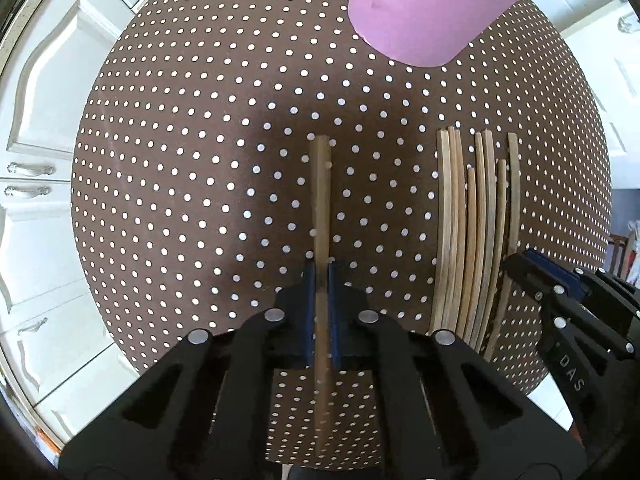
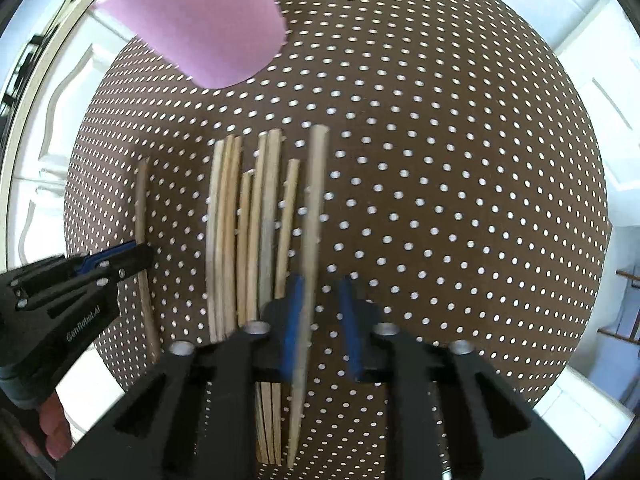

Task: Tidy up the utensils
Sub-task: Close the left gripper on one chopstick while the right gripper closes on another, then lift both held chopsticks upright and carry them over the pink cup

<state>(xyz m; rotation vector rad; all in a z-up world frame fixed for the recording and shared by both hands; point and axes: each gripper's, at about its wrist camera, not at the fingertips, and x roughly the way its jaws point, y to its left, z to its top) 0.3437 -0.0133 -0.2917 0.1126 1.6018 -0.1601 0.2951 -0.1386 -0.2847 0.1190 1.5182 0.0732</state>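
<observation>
My left gripper (image 1: pixel 322 280) points down and is shut on a single wooden chopstick (image 1: pixel 321 200) that runs between its blue pads over the dotted table. The right wrist view shows the same gripper (image 2: pixel 136 258) on that lone chopstick (image 2: pixel 141 208). My right gripper (image 2: pixel 322 312) straddles another chopstick (image 2: pixel 312 216), blurred. It lies against the left pad, with a gap to the right pad. A bundle of several chopsticks (image 2: pixel 248 232) lies just left of it, also visible as the bundle (image 1: pixel 472 232) with the right gripper (image 1: pixel 528 268) at its right edge.
A pink cup (image 1: pixel 436 8) stands at the table's far side, seen too as the cup (image 2: pixel 208 20). The round table wears a brown cloth with white dots (image 1: pixel 200 160). White cabinet doors (image 1: pixel 40 100) surround it. A hand (image 2: pixel 52 436) holds the left gripper.
</observation>
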